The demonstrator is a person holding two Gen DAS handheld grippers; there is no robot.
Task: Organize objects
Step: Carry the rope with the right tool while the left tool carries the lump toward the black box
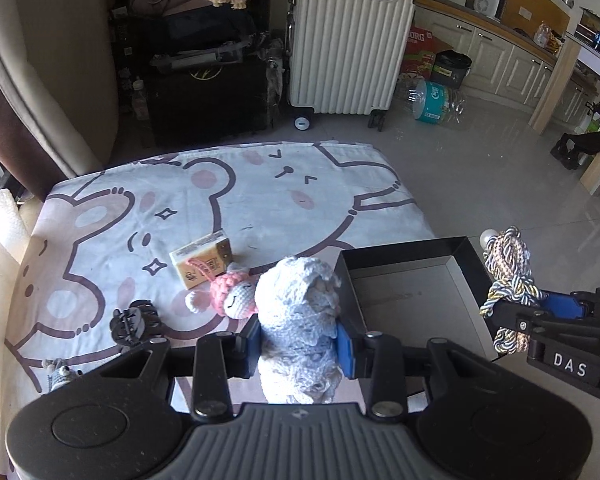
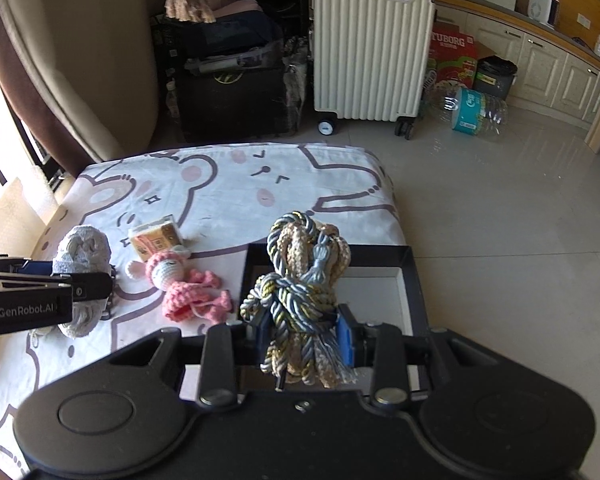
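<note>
— Two bundles are held?
— Yes. A pale crocheted yarn bundle (image 1: pixel 296 320) is clamped by the left gripper (image 1: pixel 298 342); a knotted grey-gold twisted cord bundle (image 2: pixel 304 280) is gripped by the right gripper (image 2: pixel 306 338), above the open black box (image 2: pixel 414 280) at twelve o'clock.

There are two grippers: the left gripper (image 1: pixel 298 340) holds one white yarn bundle (image 1: pixel 296 312), and the right gripper (image 2: pixel 304 334) holds one rope bundle (image 2: pixel 300 280). In the middle sit one black box (image 2: pixel 414 280), one pink doll (image 2: pixel 172 276) and one small yellow pack (image 1: pixel 202 258). At the lower left are one black clip (image 1: pixel 134 322) and one tiny grey toy (image 1: pixel 60 374), and at the top stands one white suitcase (image 1: pixel 348 40).
</note>
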